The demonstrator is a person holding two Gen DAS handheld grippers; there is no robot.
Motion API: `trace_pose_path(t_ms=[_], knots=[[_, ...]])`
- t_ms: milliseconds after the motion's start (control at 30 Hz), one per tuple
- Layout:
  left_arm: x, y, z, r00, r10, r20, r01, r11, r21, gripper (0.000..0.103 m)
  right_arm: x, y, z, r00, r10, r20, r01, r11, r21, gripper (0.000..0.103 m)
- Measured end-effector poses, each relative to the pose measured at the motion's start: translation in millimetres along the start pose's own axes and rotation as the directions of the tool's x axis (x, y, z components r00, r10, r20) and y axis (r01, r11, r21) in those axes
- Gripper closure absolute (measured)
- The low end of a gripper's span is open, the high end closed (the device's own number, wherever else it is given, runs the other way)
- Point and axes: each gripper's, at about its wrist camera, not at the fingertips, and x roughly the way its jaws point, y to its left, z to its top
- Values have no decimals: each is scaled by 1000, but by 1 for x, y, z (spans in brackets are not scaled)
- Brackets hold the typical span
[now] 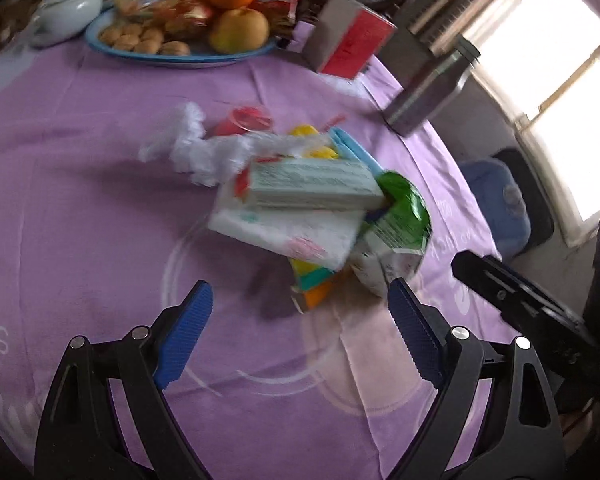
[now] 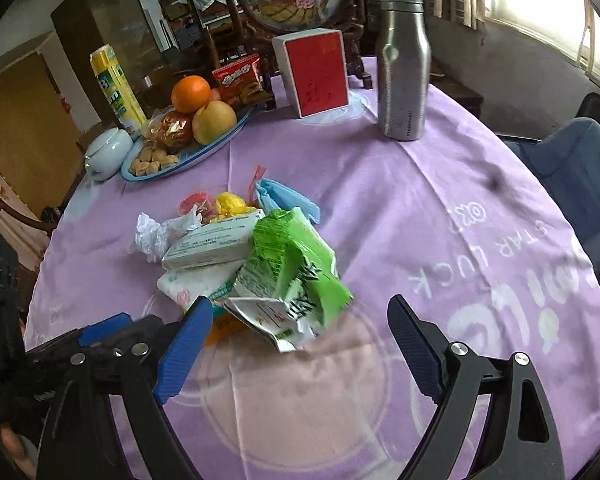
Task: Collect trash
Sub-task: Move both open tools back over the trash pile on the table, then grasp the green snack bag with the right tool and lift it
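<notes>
A pile of trash lies in the middle of the round table with the purple cloth (image 2: 420,208): a green and white snack bag (image 2: 292,272) (image 1: 400,224), a long pale carton (image 2: 212,246) (image 1: 312,184), a tissue pack (image 1: 288,232), crumpled white plastic (image 1: 196,148) (image 2: 152,232), a red cup (image 1: 244,120), yellow wrappers (image 2: 230,202) and a blue wrapper (image 2: 288,200). My left gripper (image 1: 300,332) is open and empty, just short of the pile. My right gripper (image 2: 300,348) is open and empty, close to the green bag. The right gripper's black body shows at the right in the left wrist view (image 1: 512,292).
At the far side stand a blue-rimmed plate (image 2: 188,160) with an orange, a pear and biscuits, a white lidded pot (image 2: 108,152), a red box (image 2: 316,72), a steel bottle (image 2: 402,68) and a yellow canister (image 2: 116,84). A blue chair (image 2: 572,172) stands beyond the right edge.
</notes>
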Motion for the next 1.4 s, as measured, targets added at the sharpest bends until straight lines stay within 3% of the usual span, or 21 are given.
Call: trace_pose_path(t_ms=[167, 400, 633, 1067, 1267, 1400], knots=[[-3, 19, 7, 998, 48, 30, -45, 997, -68, 16, 20, 11, 6, 1000, -26, -16, 26, 999, -35, 15], [5, 35, 11, 996, 87, 13, -85, 989, -118, 16, 47, 16, 17, 997, -70, -38, 68, 997, -42, 15], [9, 50, 11, 998, 55, -4, -55, 981, -188, 15, 67, 18, 22, 993, -101, -66, 98, 994, -54, 15], [15, 33, 8, 995, 100, -12, -101, 989, -109, 13, 17, -57, -12, 995, -95, -43, 98, 993, 69, 13], [22, 24, 5, 993, 116, -29, -118, 990, -71, 13, 27, -56, -8, 990, -130, -58, 131, 991, 18, 15], [20, 20, 4, 993, 112, -23, -113, 992, -55, 13, 46, -36, -6, 976, -198, -94, 190, 978, -85, 26]])
